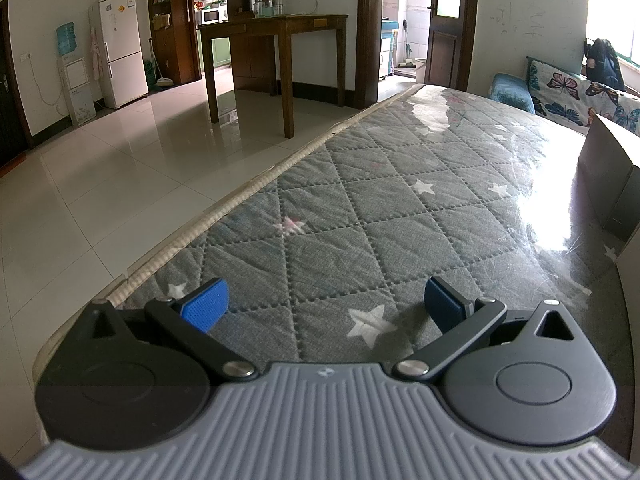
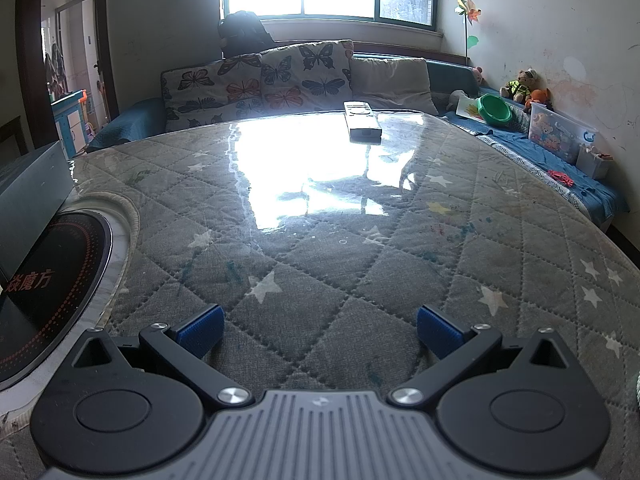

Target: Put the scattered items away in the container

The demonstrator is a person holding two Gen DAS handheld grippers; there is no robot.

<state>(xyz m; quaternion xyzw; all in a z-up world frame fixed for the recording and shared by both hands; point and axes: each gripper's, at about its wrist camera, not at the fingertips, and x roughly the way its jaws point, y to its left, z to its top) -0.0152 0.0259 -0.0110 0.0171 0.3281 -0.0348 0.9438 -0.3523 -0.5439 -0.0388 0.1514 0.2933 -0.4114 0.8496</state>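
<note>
A white remote control (image 2: pixel 362 123) lies at the far edge of the grey quilted table (image 2: pixel 320 248), well ahead of my right gripper (image 2: pixel 320 330). That gripper hovers low over the near part of the cloth, open, with nothing between its blue pads. A grey box (image 2: pixel 32 196) stands at the left edge of the right wrist view; the same box (image 1: pixel 612 184) shows at the right edge of the left wrist view. My left gripper (image 1: pixel 326 304) is open too, empty, over the table's near left corner.
A black round induction hob (image 2: pixel 48 292) is set into the table beside the box. A sofa with butterfly cushions (image 2: pixel 260 84) runs behind the table, and toys, a green bowl (image 2: pixel 496 110) and a clear bin (image 2: pixel 560 132) sit on the right bench. Tiled floor (image 1: pixel 120 184) lies left.
</note>
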